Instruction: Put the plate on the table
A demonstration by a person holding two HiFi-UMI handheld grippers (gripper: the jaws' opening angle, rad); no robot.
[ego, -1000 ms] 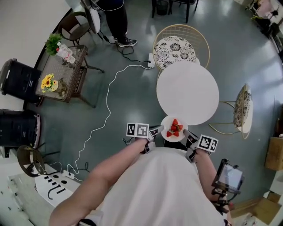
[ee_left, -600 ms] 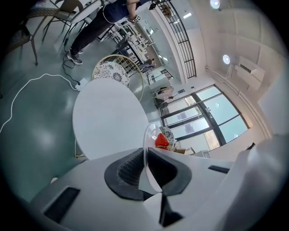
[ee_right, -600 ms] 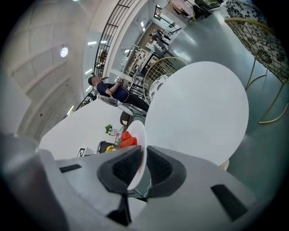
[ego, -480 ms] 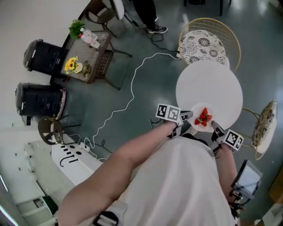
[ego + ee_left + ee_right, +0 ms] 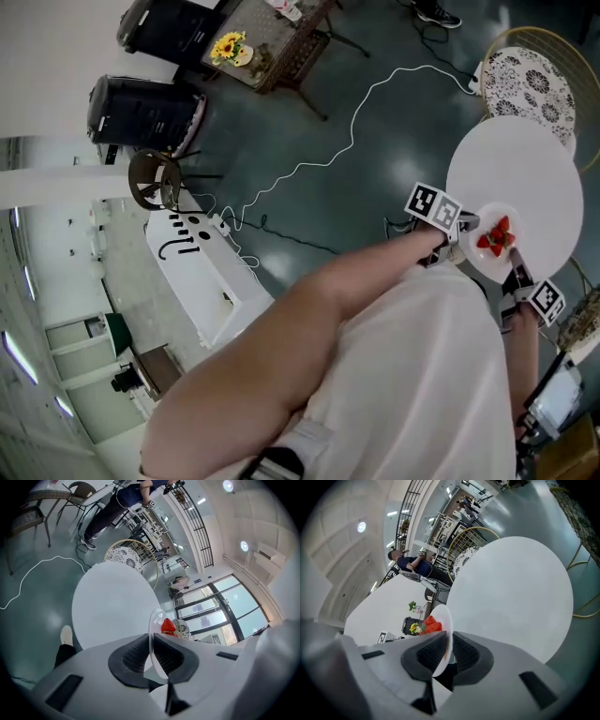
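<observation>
A white plate (image 5: pixel 494 246) with red strawberries (image 5: pixel 495 236) is held level over the near edge of the round white table (image 5: pixel 511 169). My left gripper (image 5: pixel 466 225) is shut on the plate's left rim, and my right gripper (image 5: pixel 517 273) is shut on its right rim. In the left gripper view the plate (image 5: pixel 152 632) shows edge-on between the pads of the left gripper (image 5: pixel 151 644), strawberries (image 5: pixel 168 626) behind, table (image 5: pixel 112 606) beyond. In the right gripper view the right gripper (image 5: pixel 449 645) clamps the plate (image 5: pixel 443 625) beside the strawberries (image 5: pixel 431 625), above the table (image 5: pixel 511 588).
A wire chair with a patterned cushion (image 5: pixel 527 70) stands behind the table, another chair (image 5: pixel 586 323) at its right. A white cable (image 5: pixel 328 150) snakes over the floor. A wicker side table with flowers (image 5: pixel 272 37) and black bins (image 5: pixel 145 112) stand far left. A person (image 5: pixel 117 503) stands beyond.
The head view has swung, so the table now sits at the right edge. Both grippers have carried the plate a little further over the table's near edge.
</observation>
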